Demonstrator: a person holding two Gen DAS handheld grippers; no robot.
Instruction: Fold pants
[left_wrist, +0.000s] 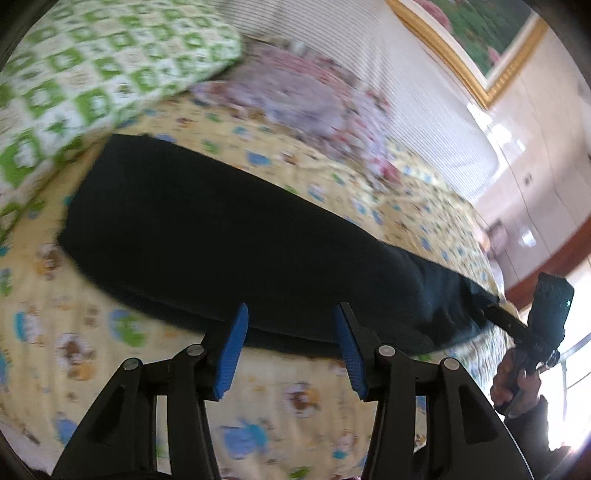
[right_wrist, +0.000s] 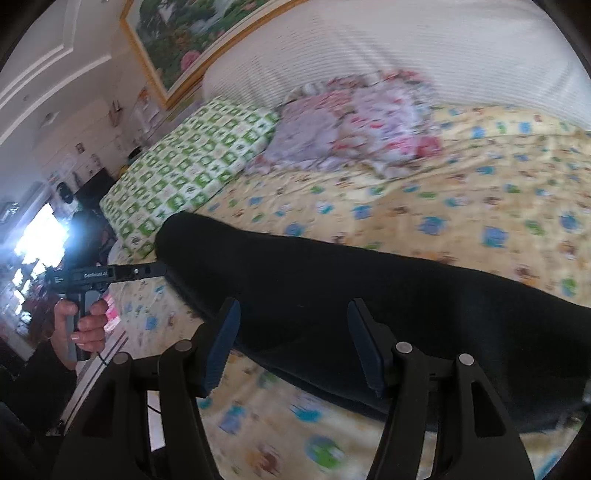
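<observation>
Left gripper (left_wrist: 290, 319) spread wide, blue pads (left_wrist: 232, 354) empty over near edge of pants (left_wrist: 221, 236); right gripper (right_wrist: 293, 314) likewise spread, nothing pinched; I see black pants lying flat on yellow bedspread (right_wrist: 480, 192), green pillow (right_wrist: 192, 166) at 10 o'clock.

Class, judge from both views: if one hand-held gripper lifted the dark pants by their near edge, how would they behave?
The dark pants would probably sag, since they lie limp and flat along the bedspread. They likely drag rather than slide freely, cloth on cloth. No risk of rolling or breaking.
</observation>
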